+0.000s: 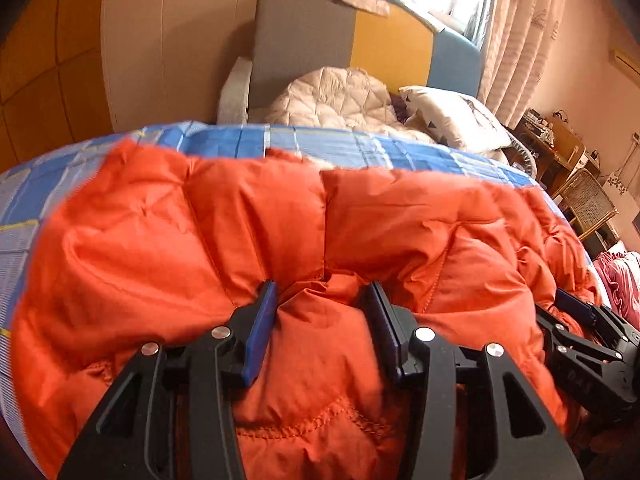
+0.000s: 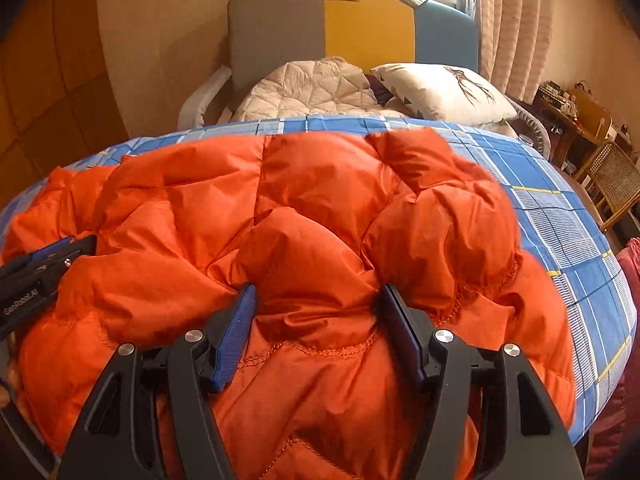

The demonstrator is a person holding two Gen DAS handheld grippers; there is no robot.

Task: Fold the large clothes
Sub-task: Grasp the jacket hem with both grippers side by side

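Orange quilted jacket lay mid-frame on the blue checked bedspread, its near edge bunched and clamped by the left gripper and right gripper, 2 holds apparently for folding evenly.

Orange quilted jacket, stitched in matching orange thread along diamond-like seams. Bed sheet: blue plaid with white and yellow lines. Headboard: panels of grey, mustard yellow and blue. Cream quilted blanket with a triangular stitch pattern. White pillow edged with small dark triangles and bearing a dark branching print. Curtains: pale pink. Both grippers: black frames, blue fingers.
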